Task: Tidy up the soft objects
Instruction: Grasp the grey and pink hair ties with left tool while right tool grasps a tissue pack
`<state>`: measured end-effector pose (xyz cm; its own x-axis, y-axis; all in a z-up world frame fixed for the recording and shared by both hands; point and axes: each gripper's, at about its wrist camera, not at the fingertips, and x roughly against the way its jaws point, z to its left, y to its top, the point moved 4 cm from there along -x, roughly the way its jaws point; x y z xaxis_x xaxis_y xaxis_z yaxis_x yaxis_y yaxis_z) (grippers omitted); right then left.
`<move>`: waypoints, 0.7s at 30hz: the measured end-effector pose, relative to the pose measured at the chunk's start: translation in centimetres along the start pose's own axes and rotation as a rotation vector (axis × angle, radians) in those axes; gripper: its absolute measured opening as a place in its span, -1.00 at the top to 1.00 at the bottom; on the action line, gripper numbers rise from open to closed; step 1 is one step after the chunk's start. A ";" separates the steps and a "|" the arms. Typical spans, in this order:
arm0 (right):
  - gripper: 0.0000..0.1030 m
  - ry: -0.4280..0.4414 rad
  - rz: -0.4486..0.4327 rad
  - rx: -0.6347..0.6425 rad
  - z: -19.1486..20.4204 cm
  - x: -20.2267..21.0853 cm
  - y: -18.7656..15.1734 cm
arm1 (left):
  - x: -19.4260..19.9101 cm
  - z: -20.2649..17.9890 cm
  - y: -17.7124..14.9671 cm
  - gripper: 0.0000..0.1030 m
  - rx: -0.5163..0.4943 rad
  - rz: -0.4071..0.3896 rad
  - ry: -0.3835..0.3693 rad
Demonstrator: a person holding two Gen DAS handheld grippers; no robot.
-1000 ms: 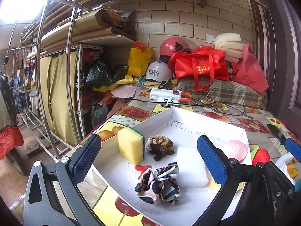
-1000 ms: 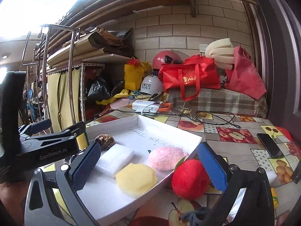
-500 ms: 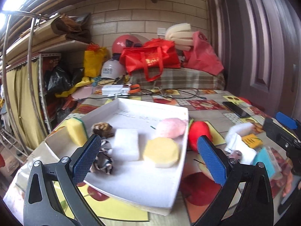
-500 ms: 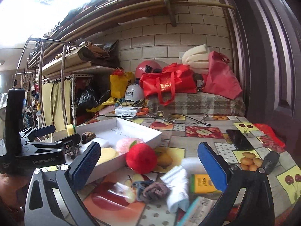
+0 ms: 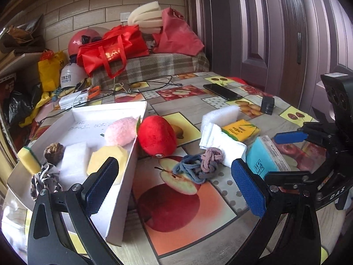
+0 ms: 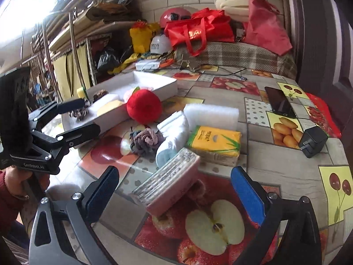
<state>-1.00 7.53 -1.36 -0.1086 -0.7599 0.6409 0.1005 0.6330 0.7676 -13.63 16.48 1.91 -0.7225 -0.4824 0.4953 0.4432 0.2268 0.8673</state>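
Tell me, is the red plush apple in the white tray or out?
Out. The apple sits on the tablecloth, against the tray's outer wall.

Red plush apple (image 5: 157,137); white tray (image 5: 123,190); fruit-print tablecloth (image 5: 183,201).

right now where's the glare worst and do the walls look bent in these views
Right wrist view: the top-left corner is blown out white above the shelving, and a bright streak glares off the tablecloth. Left wrist view: evenly lit, no blown-out patch. Both views: fisheye bowing curves the brick wall and the door panels; the edges darken.
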 end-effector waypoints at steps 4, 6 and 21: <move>0.01 0.013 0.130 -0.029 -0.1 -2.7 -0.7 | -1.9 -1.5 -0.4 -0.97 -0.063 0.103 -0.046; 0.42 0.038 0.117 -0.077 -1.0 -2.3 -0.9 | -2.7 -2.2 -0.7 -0.85 -0.090 0.146 -0.057; 0.49 0.013 0.024 -0.297 -8.0 0.3 -1.6 | -8.2 -3.1 -0.7 -0.45 -0.016 0.330 -0.021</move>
<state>6.72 5.10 -2.43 -0.0903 -0.7481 0.6574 0.3878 0.5816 0.7151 -6.36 17.65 -2.87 -0.5490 -0.3679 0.7505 0.6635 0.3542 0.6590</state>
